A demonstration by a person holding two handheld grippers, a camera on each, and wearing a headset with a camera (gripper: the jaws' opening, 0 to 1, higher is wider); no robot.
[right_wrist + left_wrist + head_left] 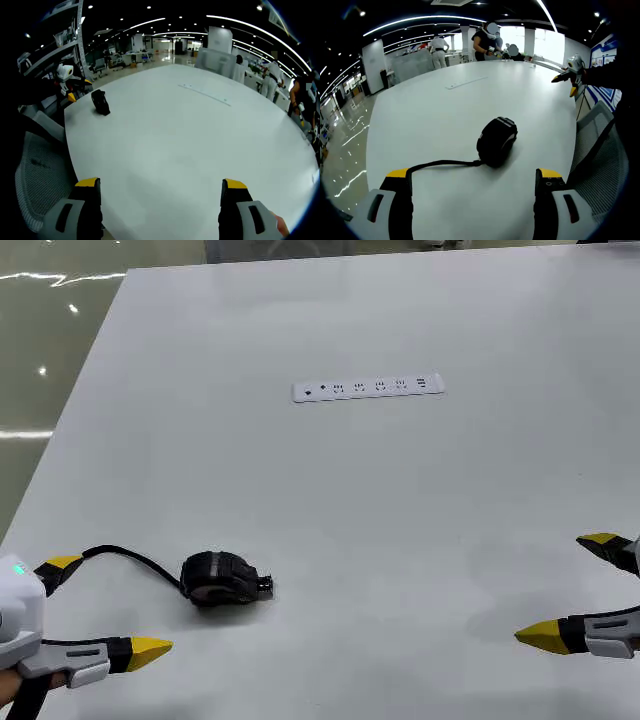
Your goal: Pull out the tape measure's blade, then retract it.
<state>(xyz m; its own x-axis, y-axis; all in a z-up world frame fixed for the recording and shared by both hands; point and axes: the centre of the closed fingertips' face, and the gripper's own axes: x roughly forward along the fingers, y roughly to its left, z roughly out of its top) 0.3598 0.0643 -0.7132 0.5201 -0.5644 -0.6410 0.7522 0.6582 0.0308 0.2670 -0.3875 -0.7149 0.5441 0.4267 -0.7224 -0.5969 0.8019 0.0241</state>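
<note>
The way from the left tongs (113,605) to the tape (222,580) is open; only its black strap (130,556) lies between. A power strip (367,388) sits far back on the surface (420,520).

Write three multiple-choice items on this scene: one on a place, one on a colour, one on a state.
1. The tape measure lies: A. just ahead of the left tool; B. on a chair; C. on the floor.
2. Its case is: A. yellow; B. black; C. white.
3. The right tool is: A. shut on the tape measure; B. shut, empty; C. open, empty.
Answers: A, it sits before that tool's jaws; B, dark against the white table; C, its jaws stand apart around nothing.
</note>
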